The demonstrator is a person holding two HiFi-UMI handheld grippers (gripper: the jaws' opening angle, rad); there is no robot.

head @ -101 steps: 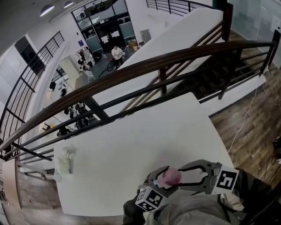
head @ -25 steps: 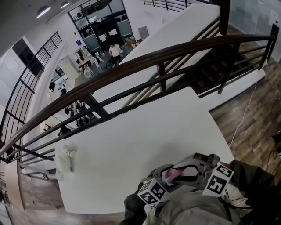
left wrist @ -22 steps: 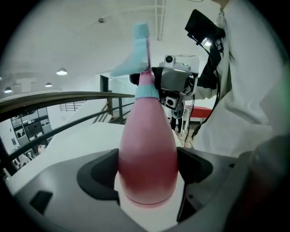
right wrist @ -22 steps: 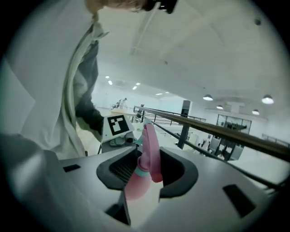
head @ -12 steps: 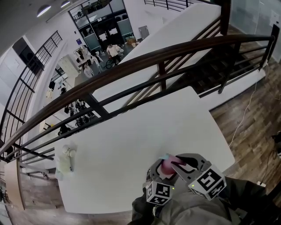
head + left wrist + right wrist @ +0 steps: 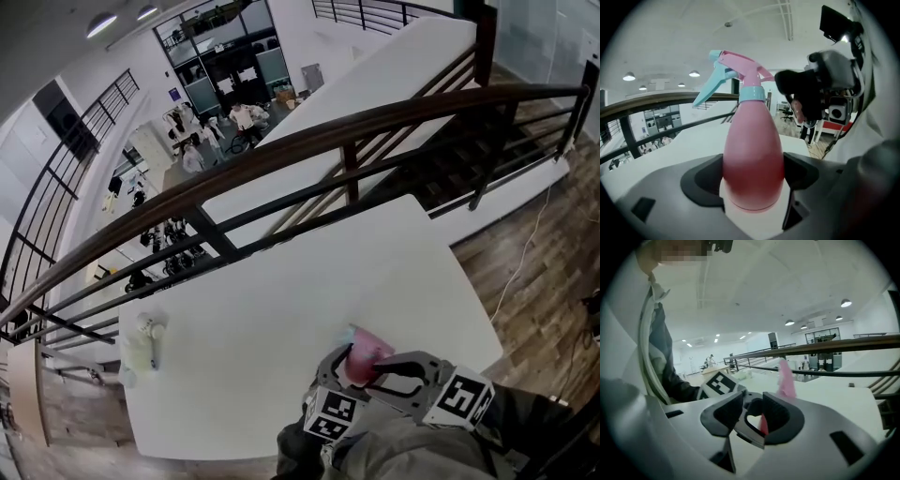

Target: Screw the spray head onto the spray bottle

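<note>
Counter (image 6: 281,281): lying white below.
Left gripper (image 6: 753,174): jaws pinching spray bottle (image 6: 752,150).
Right gripper (image 6: 753,416): jaws have just been opening, slightly apart, off spray head (image 6: 740,70).
Meaning: I'm probably resetting for another twist.

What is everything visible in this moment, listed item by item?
spray bottle: one, pink with a light blue collar, held upright over the table's near edge
spray head: one, pink with a light blue trigger, on the bottle's neck
pale object: one, whitish, at the table's left edge; too small to identify
table: one, white, beside the railing
railing: one, brown handrail on black bars, beyond the table
left gripper: one, grey, shut on the bottle's body
right gripper: one, grey, beside the spray head; jaws narrowly apart, just been opening, a pink sliver showing in the gap
</note>
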